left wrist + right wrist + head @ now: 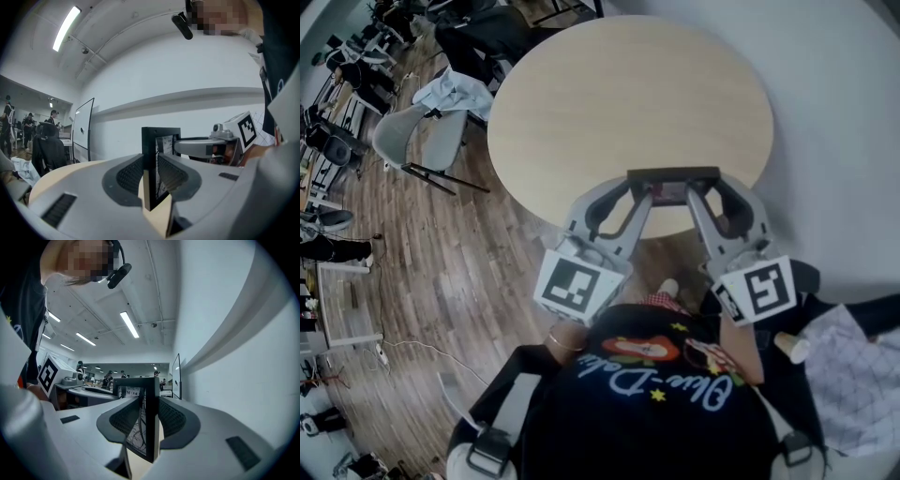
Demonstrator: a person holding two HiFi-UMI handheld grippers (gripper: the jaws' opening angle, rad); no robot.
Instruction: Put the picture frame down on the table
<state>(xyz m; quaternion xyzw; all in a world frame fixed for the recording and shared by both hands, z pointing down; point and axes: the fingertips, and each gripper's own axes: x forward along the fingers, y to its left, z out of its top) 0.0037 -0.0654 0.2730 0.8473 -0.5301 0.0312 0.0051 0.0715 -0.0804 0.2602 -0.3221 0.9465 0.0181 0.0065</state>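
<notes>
Shirt (661, 389), black, near edge of the head view: one line of pale blue cursive lettering across the chest, a hyphen mid-line, small yellow stars beside it; the letters cannot be read with certainty

Left marker cube (573, 286): black-and-white square code on its top face, pattern only

Right marker cube (766, 289): same kind of square code, different pattern; a face of it also shows at far right in the left gripper view

Picture frame (151, 427): the sheet inside carries a short block of small print (131, 392) at its top, seen in the right gripper view; too small to read
</notes>
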